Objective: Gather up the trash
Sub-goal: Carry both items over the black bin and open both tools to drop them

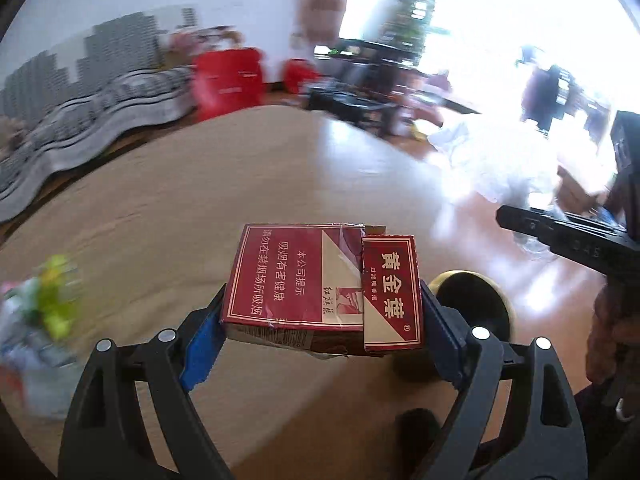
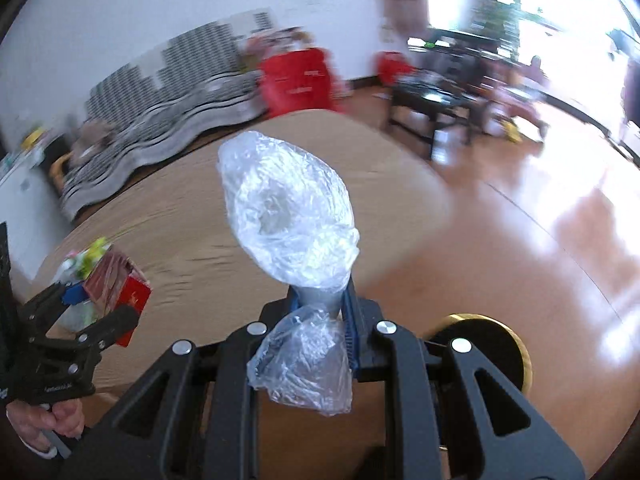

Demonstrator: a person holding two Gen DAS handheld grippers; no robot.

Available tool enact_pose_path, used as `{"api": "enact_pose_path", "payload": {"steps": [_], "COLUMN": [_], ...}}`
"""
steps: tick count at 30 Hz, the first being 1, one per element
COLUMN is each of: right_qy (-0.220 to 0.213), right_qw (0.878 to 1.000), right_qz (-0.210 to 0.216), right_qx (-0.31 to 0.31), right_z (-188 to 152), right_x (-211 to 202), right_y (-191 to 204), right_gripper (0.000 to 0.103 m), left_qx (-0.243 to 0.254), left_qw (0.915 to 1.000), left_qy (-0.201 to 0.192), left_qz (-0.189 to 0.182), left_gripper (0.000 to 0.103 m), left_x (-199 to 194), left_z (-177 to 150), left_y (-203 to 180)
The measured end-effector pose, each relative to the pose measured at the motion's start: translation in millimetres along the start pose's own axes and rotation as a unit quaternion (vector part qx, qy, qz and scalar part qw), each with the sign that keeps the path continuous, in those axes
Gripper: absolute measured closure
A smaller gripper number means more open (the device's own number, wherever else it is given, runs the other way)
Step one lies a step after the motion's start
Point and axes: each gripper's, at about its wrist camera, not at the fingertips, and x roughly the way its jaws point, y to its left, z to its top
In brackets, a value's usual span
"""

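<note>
A red cigarette box (image 1: 320,288) with white Chinese print and a torn lid sits crosswise between the blue pads of my left gripper (image 1: 324,300), which is shut on it above the round tan table (image 1: 160,200). In the right wrist view the same box (image 2: 120,288) and left gripper (image 2: 80,312) appear low on the left, held by a hand (image 2: 60,416). My right gripper (image 2: 320,300) is shut on the twisted neck of a crumpled clear plastic bag (image 2: 288,208), whose puffed end sticks out ahead. The right gripper's black finger (image 1: 560,236) shows at the right edge.
A blurred pile of colourful wrappers (image 1: 40,312) lies on the table's left side. A round brass-rimmed base (image 1: 472,308) is below the grippers. On the wooden floor beyond are red bags (image 1: 228,80), a striped blanket (image 1: 100,120), a black low table (image 2: 432,104) and white plastic (image 1: 480,160).
</note>
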Motion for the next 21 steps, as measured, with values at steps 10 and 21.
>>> {"api": "enact_pose_path", "payload": {"steps": [10,21], "right_qy": [0.083,0.208], "right_qw": [0.983,0.943], "right_qz": [-0.099,-0.103], "right_qx": [0.130,0.237], "right_z": [-53.6,-92.0], "right_x": [-14.5,49.4], "right_y": [-164.4,-237.6], "right_gripper": [0.083,0.083], "left_qx": [0.068,0.068], "left_qw": [0.9881,0.9681], "left_qy": [0.071,0.184], "left_qz": [-0.118,-0.156], "left_gripper": [0.019,0.019], "left_x": [102.2,213.7], "left_z": [-3.0,-35.3], "left_y": [-138.0,-197.0]}}
